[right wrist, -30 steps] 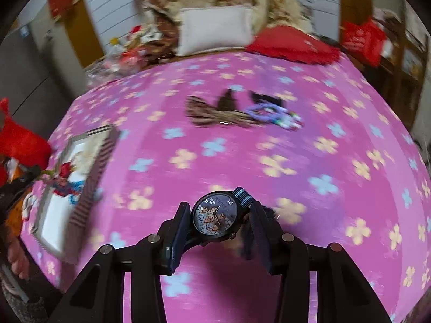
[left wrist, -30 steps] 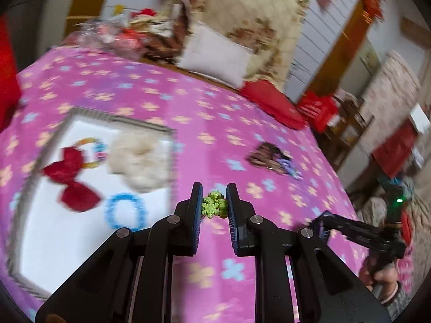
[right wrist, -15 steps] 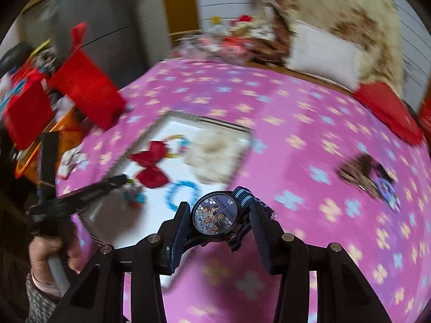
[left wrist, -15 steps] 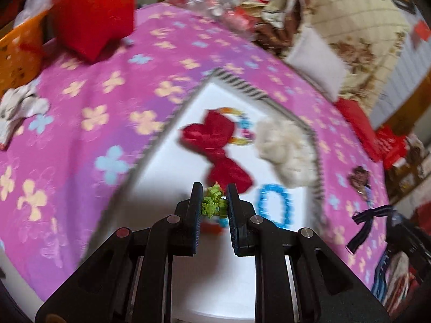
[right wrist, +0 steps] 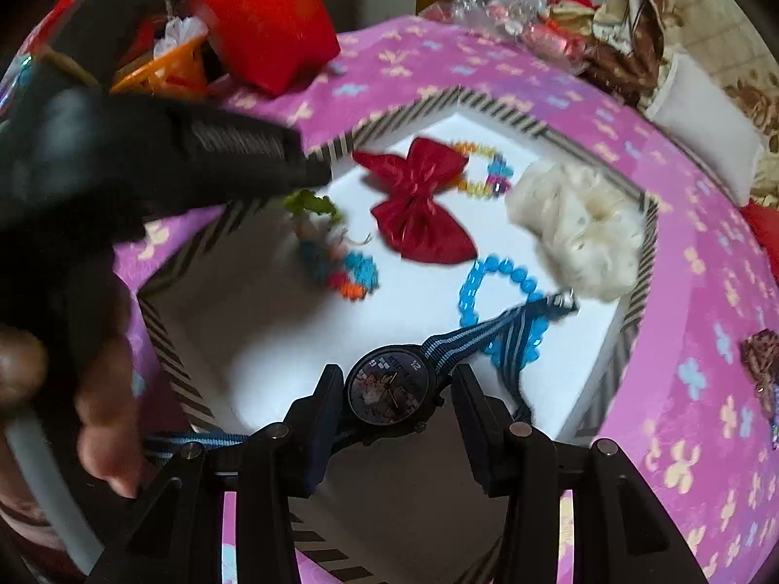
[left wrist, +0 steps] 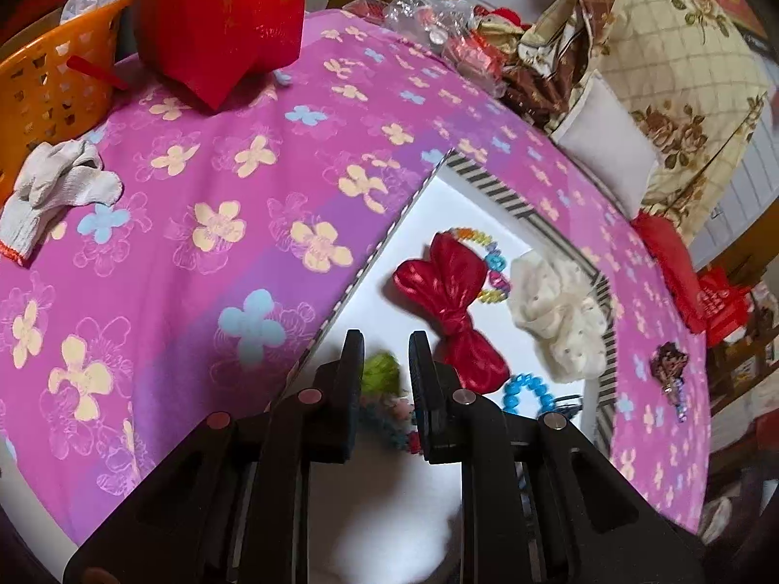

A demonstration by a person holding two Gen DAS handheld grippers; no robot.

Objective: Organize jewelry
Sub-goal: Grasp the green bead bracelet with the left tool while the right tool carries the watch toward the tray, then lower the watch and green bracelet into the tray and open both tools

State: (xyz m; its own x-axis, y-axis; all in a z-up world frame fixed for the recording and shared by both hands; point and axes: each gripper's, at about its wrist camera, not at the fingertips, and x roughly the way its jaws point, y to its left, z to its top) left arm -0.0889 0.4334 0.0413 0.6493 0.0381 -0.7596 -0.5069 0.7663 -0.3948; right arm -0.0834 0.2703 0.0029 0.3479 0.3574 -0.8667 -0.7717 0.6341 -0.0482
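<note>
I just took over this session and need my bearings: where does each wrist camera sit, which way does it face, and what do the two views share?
Left wrist: on the left gripper, angled down at the striped-edged tray; only its own black fingers show, shut on a green-topped beaded piece.
Right wrist: on the right gripper, angled down over the same tray; its fingers hold a watch, with the left gripper and the hand in view.
Shared: the red bow, the cream scrunchie and the blue bead bracelet.
</note>
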